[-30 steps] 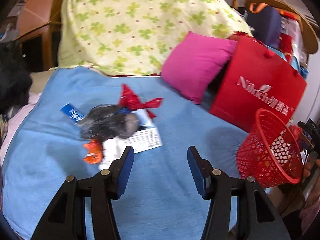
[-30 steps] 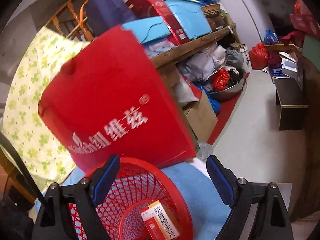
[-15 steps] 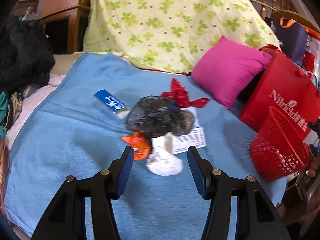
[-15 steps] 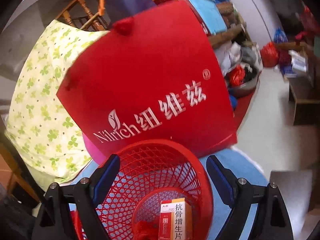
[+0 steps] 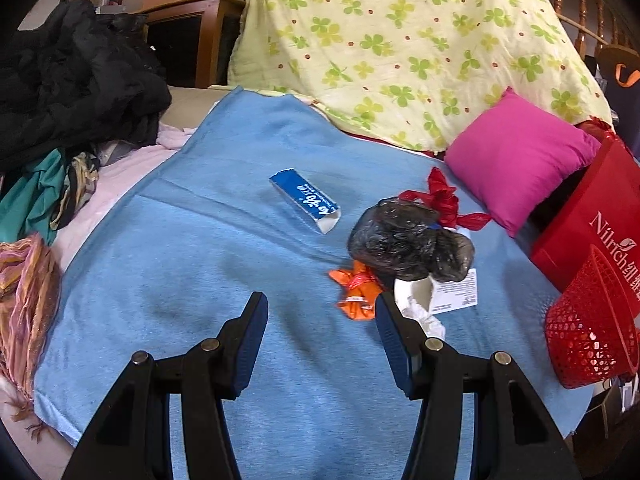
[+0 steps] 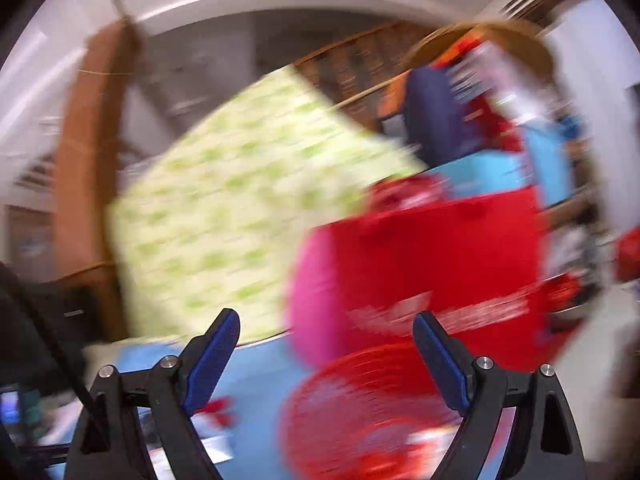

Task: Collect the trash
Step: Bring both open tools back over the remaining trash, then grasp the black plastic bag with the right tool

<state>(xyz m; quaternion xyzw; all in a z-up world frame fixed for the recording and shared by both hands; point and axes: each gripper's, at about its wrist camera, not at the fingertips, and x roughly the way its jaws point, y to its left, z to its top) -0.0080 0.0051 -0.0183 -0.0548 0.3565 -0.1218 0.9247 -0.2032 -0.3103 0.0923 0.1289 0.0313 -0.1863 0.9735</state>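
Observation:
Trash lies on a blue blanket (image 5: 200,280): a blue carton (image 5: 306,200), a black plastic bag (image 5: 408,242), a red plastic scrap (image 5: 444,200), an orange wrapper (image 5: 358,290), a white crumpled tissue (image 5: 424,316) and a printed white card (image 5: 456,292). My left gripper (image 5: 320,320) is open and empty, just left of the orange wrapper. A red mesh basket (image 5: 588,332) stands at the blanket's right edge. In the blurred right wrist view, my right gripper (image 6: 326,340) is open and empty above the basket (image 6: 380,412).
A pink cushion (image 5: 516,156) and a red paper bag (image 5: 596,216) sit at the right. A green-patterned quilt (image 5: 400,40) is piled behind. Dark clothes (image 5: 72,76) are heaped at the left. The right wrist view is heavily motion-blurred.
The left gripper has swung left, so the trash pile now sits to its right. The right gripper has swung left and upward, with the basket now low in its view.

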